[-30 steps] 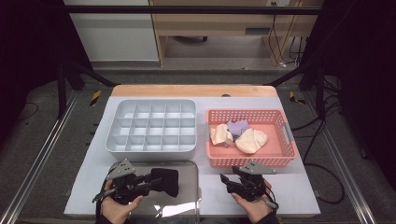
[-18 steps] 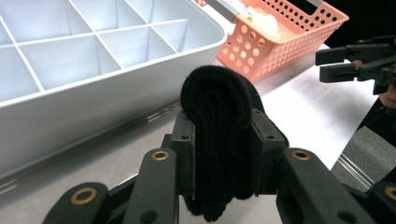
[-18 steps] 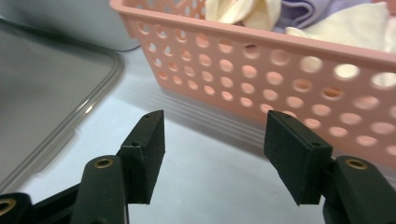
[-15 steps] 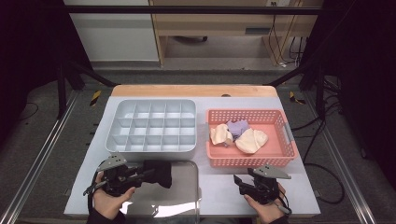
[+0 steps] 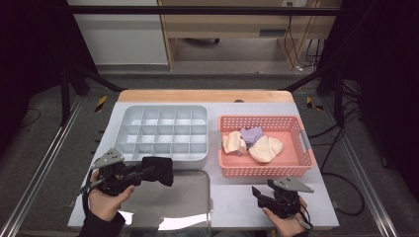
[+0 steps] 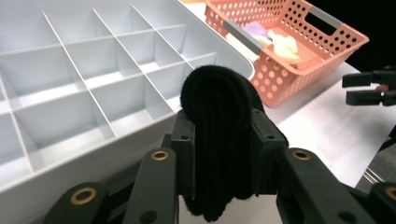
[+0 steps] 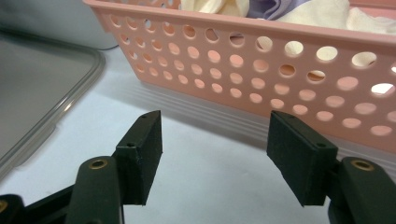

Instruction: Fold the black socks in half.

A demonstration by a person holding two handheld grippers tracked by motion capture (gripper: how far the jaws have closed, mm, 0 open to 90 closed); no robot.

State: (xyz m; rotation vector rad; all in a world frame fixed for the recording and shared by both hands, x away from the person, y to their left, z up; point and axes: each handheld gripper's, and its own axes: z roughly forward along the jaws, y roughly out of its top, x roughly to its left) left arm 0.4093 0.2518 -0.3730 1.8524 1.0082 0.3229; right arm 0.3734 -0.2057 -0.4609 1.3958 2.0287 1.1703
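Left gripper [image 5: 148, 171], near edge of table [image 5: 232, 207]: jaws clamped on a black folded sock [image 6: 219, 140], held just in front of the near wall of the grey divider tray [image 5: 163, 133], above the clear lid [image 5: 173, 197] lying flat on the table. In the left gripper view the sock bulges above and sags below the jaws, so the hold is on the middle fold only. Risk, as I judge it: the bundle is about as wide as one cell, so a loose end could catch on a divider and leave it straddling two compartments, or the fold could unroll on release. A low approach could knock the tray's near wall and shift it. Pink perforated basket [image 5: 264, 145], just right of the tray, holds cream and lilac cloth pieces [image 5: 252, 143]. Right gripper [image 5: 257, 194]: jaws spread wide, empty, low over the table just before the basket's near wall; a careless swing could nudge it. No brand, label or writing legible anywhere.
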